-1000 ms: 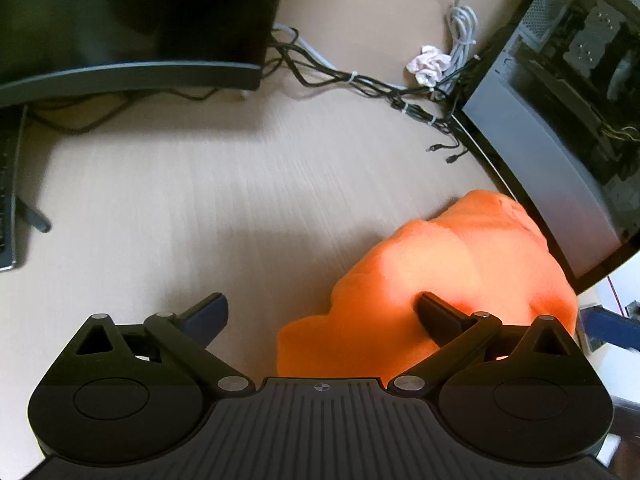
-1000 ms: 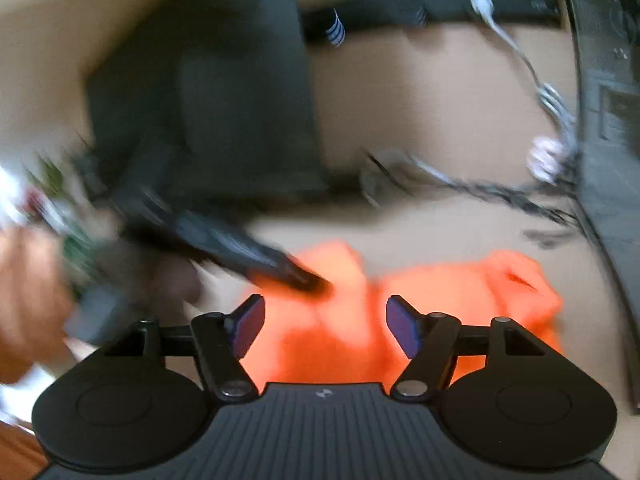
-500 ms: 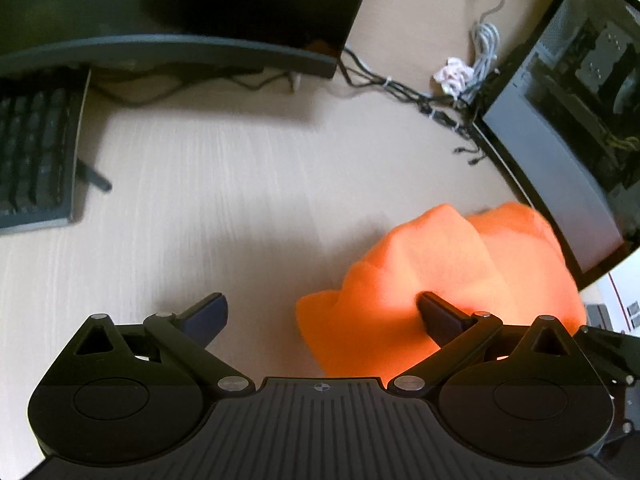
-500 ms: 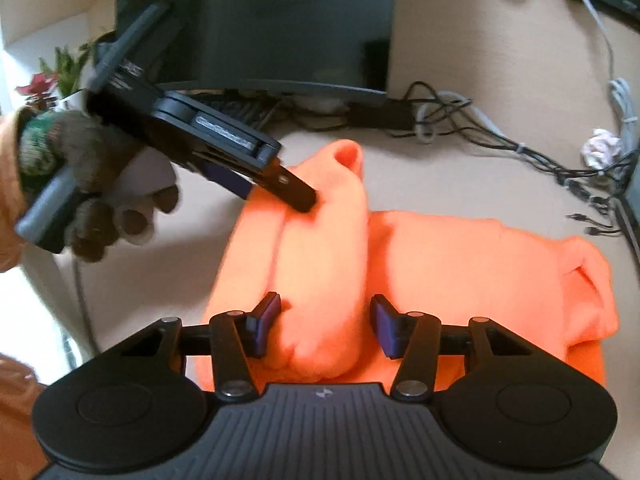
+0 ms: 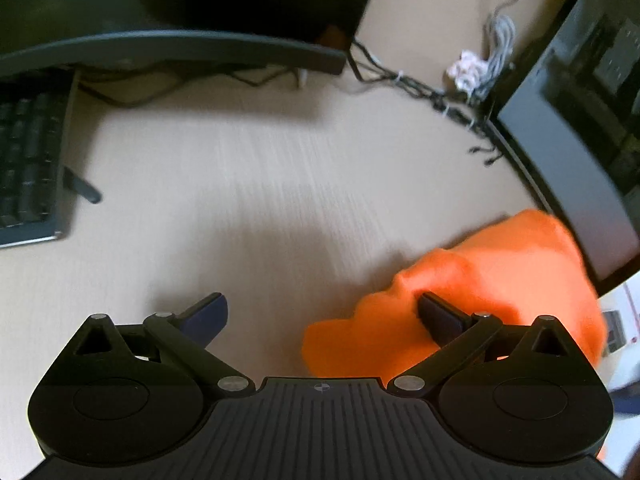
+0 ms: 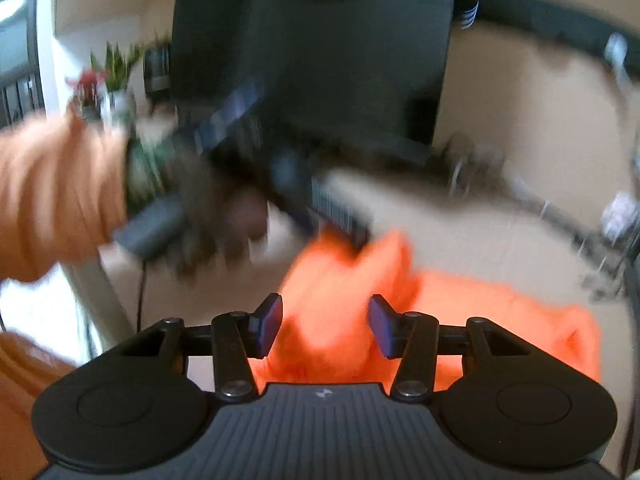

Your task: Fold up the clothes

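In the left wrist view, pale wood-grain desk (image 5: 240,184) is seen, with a black keyboard (image 5: 28,168) at its left edge. The left gripper (image 5: 320,314) is spread wide; one finger is pressed on a soft orange garment (image 5: 500,280), bunched on the desk's right side.

In the blurred right wrist view, the right gripper (image 6: 325,322) is parted around a raised fold of the garment.

Left claw (image 5: 320,314) spread wide; right claw (image 6: 325,326) partly parted, both level.
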